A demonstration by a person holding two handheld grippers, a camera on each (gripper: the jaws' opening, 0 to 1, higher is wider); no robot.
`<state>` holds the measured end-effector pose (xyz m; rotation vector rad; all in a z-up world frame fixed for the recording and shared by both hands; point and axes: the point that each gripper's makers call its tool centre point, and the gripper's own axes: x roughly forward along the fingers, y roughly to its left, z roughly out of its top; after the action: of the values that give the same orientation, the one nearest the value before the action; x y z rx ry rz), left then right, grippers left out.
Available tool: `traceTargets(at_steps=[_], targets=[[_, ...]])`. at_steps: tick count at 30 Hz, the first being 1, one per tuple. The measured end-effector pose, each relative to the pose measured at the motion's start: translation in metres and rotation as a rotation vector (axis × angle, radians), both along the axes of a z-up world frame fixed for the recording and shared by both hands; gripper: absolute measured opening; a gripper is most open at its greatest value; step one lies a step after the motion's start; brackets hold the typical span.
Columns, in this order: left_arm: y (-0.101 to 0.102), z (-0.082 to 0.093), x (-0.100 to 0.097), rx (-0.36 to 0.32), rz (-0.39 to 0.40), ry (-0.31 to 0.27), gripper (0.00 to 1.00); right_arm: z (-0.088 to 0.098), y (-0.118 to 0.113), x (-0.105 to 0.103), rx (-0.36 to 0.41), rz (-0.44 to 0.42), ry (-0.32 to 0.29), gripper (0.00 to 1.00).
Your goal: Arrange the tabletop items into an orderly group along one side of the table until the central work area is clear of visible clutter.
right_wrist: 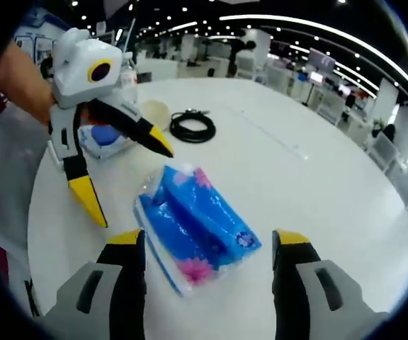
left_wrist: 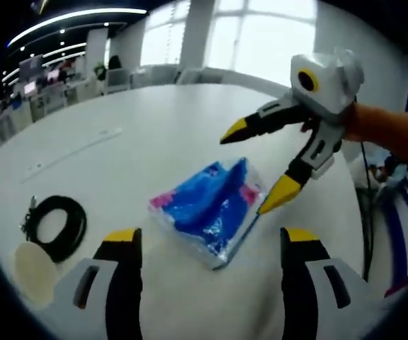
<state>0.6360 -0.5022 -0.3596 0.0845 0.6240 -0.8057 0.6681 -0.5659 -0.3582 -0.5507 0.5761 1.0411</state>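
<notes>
A blue plastic tissue pack with pink flowers [left_wrist: 211, 209] [right_wrist: 193, 227] lies on the white round table [left_wrist: 154, 127] [right_wrist: 296, 184]. My left gripper [left_wrist: 211, 248] is open, its yellow-tipped jaws standing just short of the pack. In the left gripper view my right gripper [left_wrist: 255, 170] comes in from the right, open, with its lower tip touching or nearly touching the pack's right edge. My right gripper [right_wrist: 207, 244] stands open with the pack's near end between its jaws. In the right gripper view my left gripper [right_wrist: 129, 184] hangs open just left of the pack.
A coiled black cable [left_wrist: 59, 227] [right_wrist: 193, 126] and a pale round disc [left_wrist: 35, 273] [right_wrist: 154, 112] lie near the table's edge. A long white strip [left_wrist: 73, 151] lies farther in. A clear bag with something blue [right_wrist: 105, 138] sits behind the left gripper. A person's arm [left_wrist: 395, 134] holds the right gripper.
</notes>
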Motion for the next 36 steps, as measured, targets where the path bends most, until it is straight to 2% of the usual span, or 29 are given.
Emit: traceTargets(at_steps=[11,20,28,36], targets=[[-0.008,0.014,-0.015,-0.046,-0.098,-0.016,0.89,0.013,0.01,-0.015,0.04,0.04,-0.005,0.86],[-0.007,0.029,-0.035,-0.063,-0.164,-0.04,0.89,0.021,0.015,-0.029,0.041,0.058,-0.011,0.87],[0.009,0.049,-0.049,-0.091,-0.166,-0.074,0.9,0.032,0.023,-0.047,0.048,0.078,-0.017,0.89],[0.035,0.069,-0.065,-0.125,-0.144,-0.102,0.9,0.047,0.047,-0.068,0.054,0.125,-0.036,0.9]])
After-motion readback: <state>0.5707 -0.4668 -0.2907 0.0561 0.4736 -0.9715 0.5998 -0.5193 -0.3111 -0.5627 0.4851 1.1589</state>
